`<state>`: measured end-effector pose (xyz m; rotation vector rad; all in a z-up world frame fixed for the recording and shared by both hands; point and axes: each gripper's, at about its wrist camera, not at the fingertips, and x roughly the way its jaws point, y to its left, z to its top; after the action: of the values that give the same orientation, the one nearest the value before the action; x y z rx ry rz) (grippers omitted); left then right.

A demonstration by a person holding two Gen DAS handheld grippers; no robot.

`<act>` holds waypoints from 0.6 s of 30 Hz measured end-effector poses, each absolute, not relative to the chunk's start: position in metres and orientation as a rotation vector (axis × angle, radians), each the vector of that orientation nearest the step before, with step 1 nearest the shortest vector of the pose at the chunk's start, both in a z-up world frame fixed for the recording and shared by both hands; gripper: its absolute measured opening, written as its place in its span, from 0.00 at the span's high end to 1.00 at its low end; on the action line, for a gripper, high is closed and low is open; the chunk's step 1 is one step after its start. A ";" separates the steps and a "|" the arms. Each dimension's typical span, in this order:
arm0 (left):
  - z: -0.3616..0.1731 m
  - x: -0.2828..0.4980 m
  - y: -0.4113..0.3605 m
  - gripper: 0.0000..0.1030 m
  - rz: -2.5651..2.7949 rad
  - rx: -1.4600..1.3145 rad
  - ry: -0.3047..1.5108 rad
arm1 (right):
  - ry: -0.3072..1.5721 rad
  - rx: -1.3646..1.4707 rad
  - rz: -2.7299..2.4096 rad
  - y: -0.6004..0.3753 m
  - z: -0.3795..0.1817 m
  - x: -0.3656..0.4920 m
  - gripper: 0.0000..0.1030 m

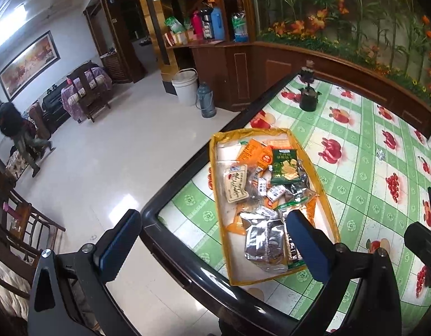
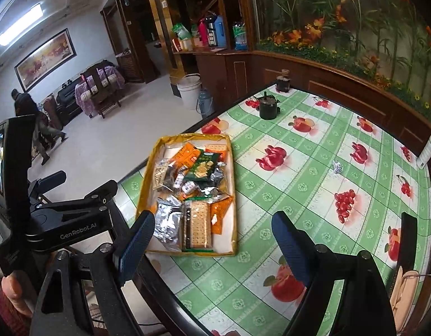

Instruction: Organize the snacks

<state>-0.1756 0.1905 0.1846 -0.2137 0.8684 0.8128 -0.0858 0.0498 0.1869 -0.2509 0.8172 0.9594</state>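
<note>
A shallow tray with a yellow rim lies on the green fruit-print tablecloth near the table's left edge. It holds several snack packets: a green cracker bag, orange packets, silver foil packs and a clear pack of crackers. My left gripper is open and holds nothing; one finger hangs over the tray's near end, the other over the floor. My right gripper is open and holds nothing, and stands above the tray's near edge.
A dark pot and a small jar stand at the table's far end. A crumpled wrapper and a white bottle are to the right. The table's black edge drops to the floor, where chairs, a bucket and a walking person are.
</note>
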 end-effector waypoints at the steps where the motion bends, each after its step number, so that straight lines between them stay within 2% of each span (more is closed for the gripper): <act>1: 0.183 -0.173 0.190 0.00 0.808 -0.209 0.872 | 0.818 -0.249 0.958 0.049 0.187 -0.085 0.14; 18: 0.174 -0.155 0.201 0.00 0.750 -0.202 0.868 | 0.807 -0.270 0.942 0.055 0.183 -0.073 0.14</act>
<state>-0.1551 0.2011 0.1743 -0.2017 0.8678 0.7497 -0.0733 0.0551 0.1831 -0.2699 0.8071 0.9419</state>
